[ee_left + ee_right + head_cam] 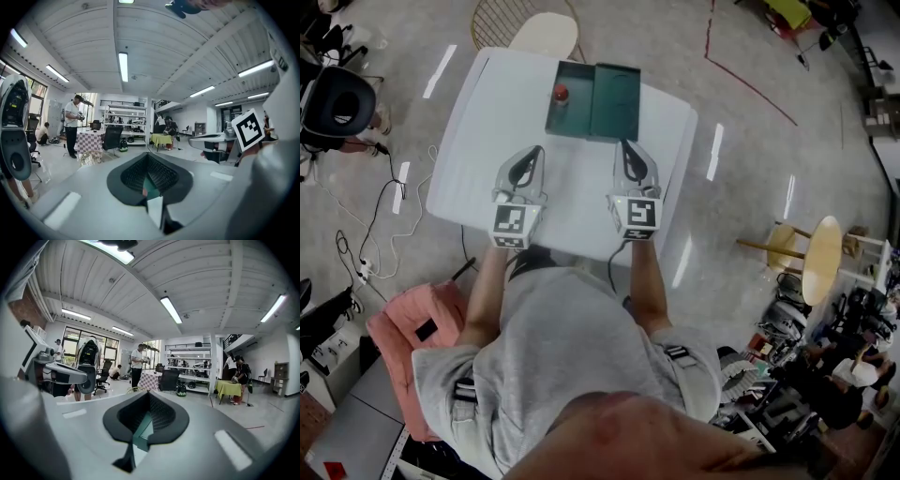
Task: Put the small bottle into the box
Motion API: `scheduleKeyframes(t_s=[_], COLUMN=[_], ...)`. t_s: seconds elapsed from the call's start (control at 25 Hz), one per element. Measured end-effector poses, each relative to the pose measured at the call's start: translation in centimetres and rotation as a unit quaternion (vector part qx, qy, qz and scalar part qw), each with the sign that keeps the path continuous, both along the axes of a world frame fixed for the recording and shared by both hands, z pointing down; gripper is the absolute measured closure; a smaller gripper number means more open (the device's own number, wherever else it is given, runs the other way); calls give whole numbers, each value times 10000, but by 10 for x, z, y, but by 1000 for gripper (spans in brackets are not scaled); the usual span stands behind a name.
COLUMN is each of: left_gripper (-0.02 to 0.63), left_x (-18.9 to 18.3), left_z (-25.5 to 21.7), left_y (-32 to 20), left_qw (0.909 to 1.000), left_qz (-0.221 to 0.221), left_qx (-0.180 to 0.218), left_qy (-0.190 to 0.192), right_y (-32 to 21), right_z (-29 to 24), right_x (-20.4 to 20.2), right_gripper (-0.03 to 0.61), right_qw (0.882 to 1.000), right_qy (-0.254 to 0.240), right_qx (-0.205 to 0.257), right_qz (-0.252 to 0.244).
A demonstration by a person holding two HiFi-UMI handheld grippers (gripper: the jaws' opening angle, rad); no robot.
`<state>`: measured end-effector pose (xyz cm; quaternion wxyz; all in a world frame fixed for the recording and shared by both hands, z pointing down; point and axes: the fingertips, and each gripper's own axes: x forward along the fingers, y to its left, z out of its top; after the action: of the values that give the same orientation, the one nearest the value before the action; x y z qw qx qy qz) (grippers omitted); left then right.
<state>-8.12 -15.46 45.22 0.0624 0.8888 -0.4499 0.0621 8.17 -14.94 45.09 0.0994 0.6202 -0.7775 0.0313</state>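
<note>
We see a white counter (483,131) on a grey floor. Beyond its far edge stands a wire-framed stool (546,32) with a round cream seat. A black office chair (337,101) sits to the left, with loose cables (370,220) trailing over the floor beside it. A pink padded seat (401,339) is near the person's left side, and a round wooden stool (821,259) stands well apart on the right. A red tape line (752,84) crosses the floor behind.

At the counter's far edge lies a dark green box (574,117), opened flat, with its lid (616,92) lying beside it on the right. A stretch of white counter separates it from both tools.

The small bottle (561,92) shows only as a little red-topped thing inside the left half of the box, toward its far side. It is too small for us to read its shape or label.

The left tool (535,150) rests low over the counter with its tips pointing at the box. In the left gripper view its jaws are clenched together around a dark hollow, holding nothing, and a sliver of green shows through. The right tool (623,143) lies parallel, just short of the lid. Its jaws are likewise closed together and empty.
</note>
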Motion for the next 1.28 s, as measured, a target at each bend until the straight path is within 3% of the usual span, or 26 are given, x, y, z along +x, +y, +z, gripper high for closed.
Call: scheduleKeyframes(t_s=[1.28], left_gripper=[603], left_x=[31], left_z=[-16], left_y=[166], left_qw=[9996], left_qz=[-120], left_qx=[257], left_qy=[-68], right_y=[191], right_z=[-8], right_x=[44], right_gripper=[575], right_qw=[9997], right_qy=[-120], right_qx=[189], right_qz=[-11])
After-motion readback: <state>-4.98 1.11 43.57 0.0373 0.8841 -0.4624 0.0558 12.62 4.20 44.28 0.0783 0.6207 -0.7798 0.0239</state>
